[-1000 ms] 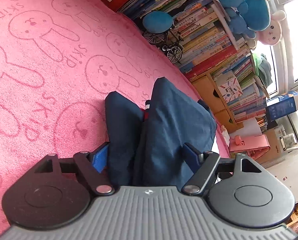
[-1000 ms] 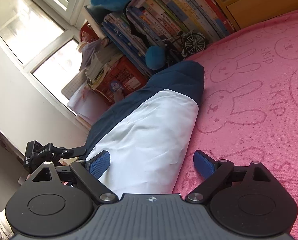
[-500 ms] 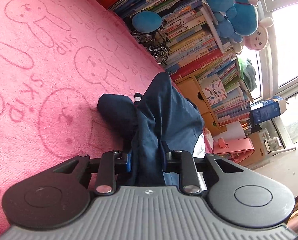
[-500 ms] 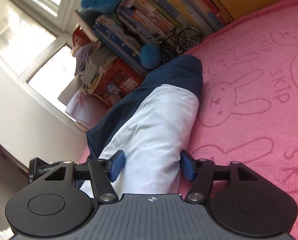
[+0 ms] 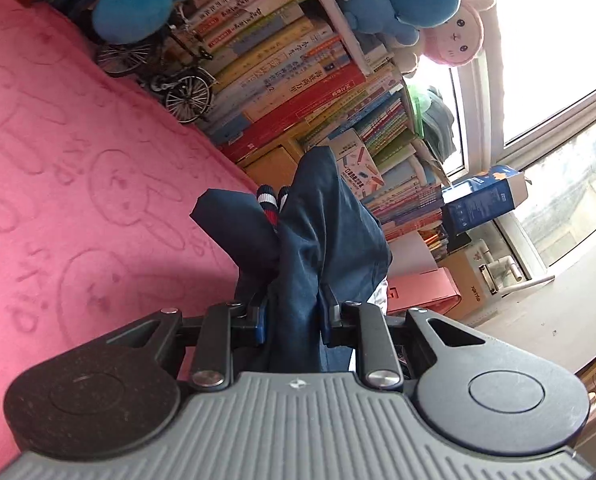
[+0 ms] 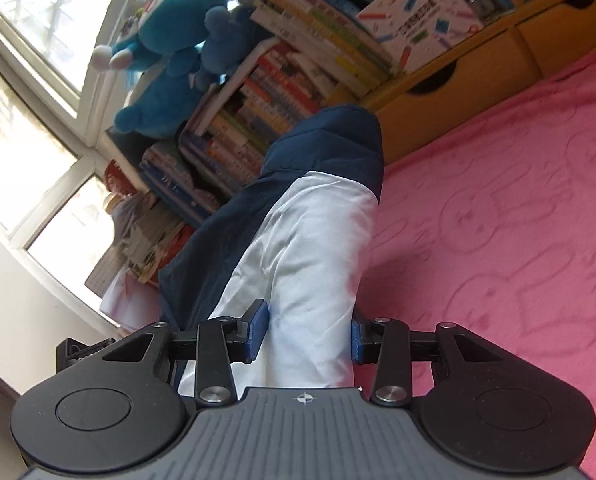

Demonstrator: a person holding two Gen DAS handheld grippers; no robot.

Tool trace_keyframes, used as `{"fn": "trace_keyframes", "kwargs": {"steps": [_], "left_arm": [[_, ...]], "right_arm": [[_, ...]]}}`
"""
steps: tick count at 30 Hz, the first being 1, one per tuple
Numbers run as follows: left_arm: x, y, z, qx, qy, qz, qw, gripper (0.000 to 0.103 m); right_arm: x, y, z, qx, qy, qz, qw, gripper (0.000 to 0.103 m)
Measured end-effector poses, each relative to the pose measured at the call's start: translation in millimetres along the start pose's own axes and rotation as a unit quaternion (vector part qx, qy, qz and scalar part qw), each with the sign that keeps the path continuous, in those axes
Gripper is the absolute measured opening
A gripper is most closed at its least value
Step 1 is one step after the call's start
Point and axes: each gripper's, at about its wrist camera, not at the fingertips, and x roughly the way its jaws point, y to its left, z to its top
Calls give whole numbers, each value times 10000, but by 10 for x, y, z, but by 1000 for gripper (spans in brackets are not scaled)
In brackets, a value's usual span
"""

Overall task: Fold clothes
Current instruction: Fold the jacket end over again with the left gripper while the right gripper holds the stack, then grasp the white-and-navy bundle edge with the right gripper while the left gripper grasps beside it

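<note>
In the left wrist view, the garment (image 5: 322,240) runs up from between the fingers of the left gripper (image 5: 294,312), lifted over the blanket (image 5: 78,208) at nine o'clock. The model bicycle (image 5: 170,80) stands on the blanket at eleven o'clock, against the stacked books (image 5: 290,68) behind it. In the right wrist view, the drawers (image 6: 470,92) lie at one o'clock, under books, behind the blanket.

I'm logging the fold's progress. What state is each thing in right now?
left hand-held gripper: shut on the garment's navy fabric.
right hand-held gripper: shut on the garment's white panel, jaws just closed further.
garment: bunched, held up off the blanket.
pink blanket: spread flat.
yellow drawers: closed.
</note>
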Motion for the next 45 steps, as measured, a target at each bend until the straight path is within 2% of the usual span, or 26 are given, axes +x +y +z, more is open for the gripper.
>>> {"fn": "trace_keyframes", "kwargs": {"steps": [3, 7, 11, 14, 15, 18, 21, 22, 25, 26, 27, 28, 30, 31, 33, 34, 36, 37, 40, 42, 44, 45], "left_arm": [[346, 125, 81, -105, 79, 246, 9996, 22], [479, 355, 80, -318, 48, 365, 9988, 23], [372, 459, 81, -295, -42, 518, 9982, 33], [184, 434, 104, -164, -247, 784, 9965, 33], [97, 405, 111, -55, -339, 936, 9950, 33], [-225, 252, 88, 413, -640, 1499, 9858, 31], [-577, -38, -95, 1038, -861, 1769, 9749, 32], [-671, -158, -216, 1275, -931, 1826, 9704, 32], [-903, -524, -653, 2070, -1175, 2046, 9495, 44], [-930, -642, -812, 2437, -1195, 2157, 9380, 48], [-907, -756, -984, 2901, -1155, 2304, 9216, 49], [-885, -869, -1156, 3357, -1111, 2444, 9029, 49], [-717, -1039, -1465, 4262, -879, 2690, 8592, 49], [-626, -1087, -1584, 4586, -721, 2700, 8435, 49], [-470, -1155, -1787, 5074, -423, 2622, 8198, 49], [-405, -1178, -1866, 5234, -322, 2581, 8114, 49], [-272, -1233, -2019, 5620, -198, 2519, 7876, 49], [-198, -1252, -2102, 5851, -150, 2509, 7710, 50], [38, -1280, -2358, 6566, -8, 2527, 7106, 54], [180, -1283, -2454, 6859, 131, 2513, 6828, 54], [327, -1281, -2532, 7105, 268, 2500, 6572, 54], [394, -1271, -2551, 7185, 306, 2517, 6477, 55]], "right_arm": [[137, -200, 239, -23, 43, -380, 9993, 44], [399, -415, 300, -118, 234, -630, 9977, 48], [510, -520, 296, -104, 183, -470, 9987, 61], [453, -472, 307, -197, 109, -566, 9981, 62], [394, -439, 305, -291, 68, -604, 9977, 66], [54, -266, 244, -869, -110, -776, 9931, 78], [-391, -67, 63, -1531, -324, -982, 9828, 84], [-557, 1, -31, -1758, -409, -1073, 9777, 84], [-1006, 212, -444, -2516, -699, -1485, 9538, 86], [-1111, 281, -615, -2798, -799, -1660, 9422, 87], [-1169, 353, -804, -3093, -849, -1845, 9290, 88], [-1207, 416, -1009, -3401, -852, -2041, 9140, 88], [-1185, 521, -1412, -4010, -788, -2453, 8791, 88], [-1121, 563, -1601, -4300, -722, -2648, 8601, 88], [-956, 614, -1883, -4724, -584, -2857, 8318, 87], [-873, 633, -2006, -4903, -520, -2928, 8193, 86], [-699, 667, -2156, -5069, -527, -3029, 8053, 85], [-612, 680, -2191, -5098, -574, -3095, 8006, 84], [-396, 706, -2234, -5221, -691, -3385, 7798, 69], [-311, 709, -2240, -5372, -806, -3538, 7614, 63], [-246, 700, -2231, -5425, -813, -3606, 7544, 62], [-218, 693, -2231, -5450, -788, -3617, 7523, 58]]}}
